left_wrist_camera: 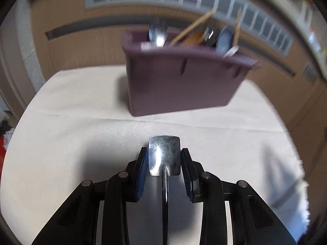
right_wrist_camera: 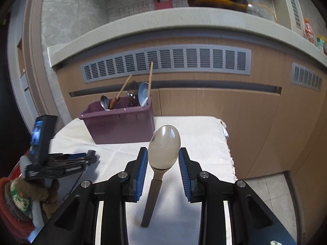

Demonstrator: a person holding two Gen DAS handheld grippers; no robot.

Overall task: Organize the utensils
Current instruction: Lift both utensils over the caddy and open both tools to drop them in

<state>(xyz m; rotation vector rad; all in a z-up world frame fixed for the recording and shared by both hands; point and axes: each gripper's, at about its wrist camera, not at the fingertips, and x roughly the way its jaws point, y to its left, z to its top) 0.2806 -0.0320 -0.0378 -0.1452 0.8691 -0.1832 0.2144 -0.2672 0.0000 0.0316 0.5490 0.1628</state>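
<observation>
1. Broadly, the white cloth-covered table (left_wrist_camera: pixel 81 122) is the work surface. Being soft fabric, it may bunch under a utensil that is dragged, so lifting is the safer choice.
2. Next, the purple plastic utensil bin (left_wrist_camera: pixel 179 85) stands upright at the far end of the cloth. It already holds spoons and wooden chopsticks leaning at angles. It looks light and could shift if knocked.
3. Then the right gripper (right_wrist_camera: pixel 163 150), whose blue pads appear to meet both sides of the spoon bowl, is set narrow and carries it.
4. Similarly, the left gripper (left_wrist_camera: pixel 164 150) stands at middling width around the steel utensil's flat end. I cannot tell whether the pads press on it.
5. Smaller, the grey translucent spoon with a dark flat handle (right_wrist_camera: pixel 164 145) sits between the right jaws, near the bin. It is probably light, stiff plastic. The rounded bowl could slip out, so the flat handle is the surer place to hold.
6. Lastly, the shiny steel utensil with a squared flat end (left_wrist_camera: pixel 163 163) is stiff and slick. Its flat end offers parallel edges to pinch.
</observation>
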